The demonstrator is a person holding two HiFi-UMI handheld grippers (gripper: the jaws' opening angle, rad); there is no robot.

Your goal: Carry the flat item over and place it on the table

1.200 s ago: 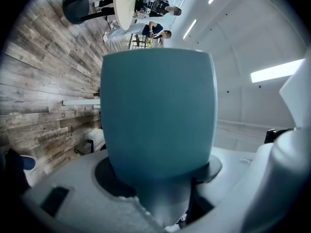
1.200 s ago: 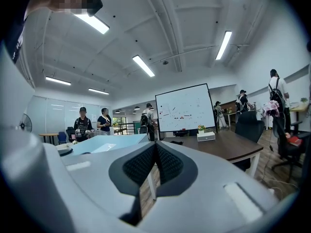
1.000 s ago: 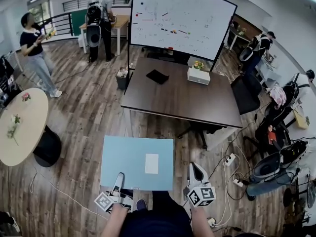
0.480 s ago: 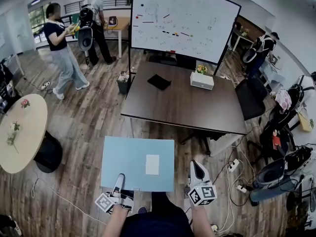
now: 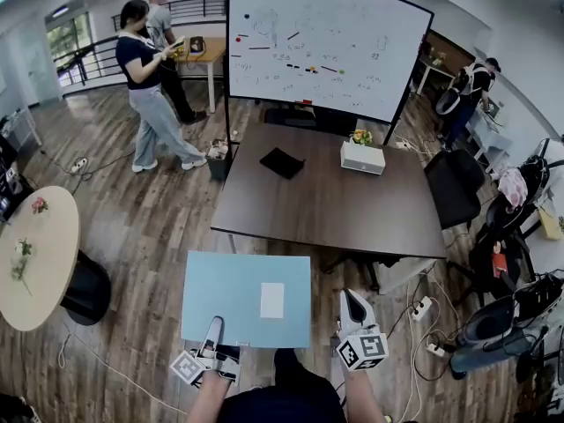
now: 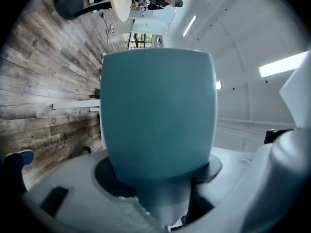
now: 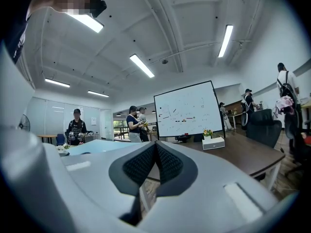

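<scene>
A light blue flat board (image 5: pixel 233 293) with a small white label hangs level over the wooden floor, just short of the dark brown table (image 5: pixel 335 203). My left gripper (image 5: pixel 213 329) is shut on the board's near edge. In the left gripper view the blue board (image 6: pixel 158 110) fills the middle and runs down between the jaws. My right gripper (image 5: pixel 352 307) is just right of the board, not touching it. Its ribbed pads (image 7: pixel 167 163) meet with nothing between them. That view shows the board (image 7: pixel 97 145) at the left and the table (image 7: pixel 243 152) ahead.
On the table lie a black flat thing (image 5: pixel 282 162) and a white box (image 5: pixel 362 157) with flowers. A whiteboard (image 5: pixel 326 42) stands behind it. A round table (image 5: pixel 35 254) is at the left, chairs and power cables (image 5: pixel 423 311) at the right, two people (image 5: pixel 150 95) at the back.
The dark table has come a little nearer in the head view. A person has walked from the far left toward the back middle. The board stays in the left gripper.
</scene>
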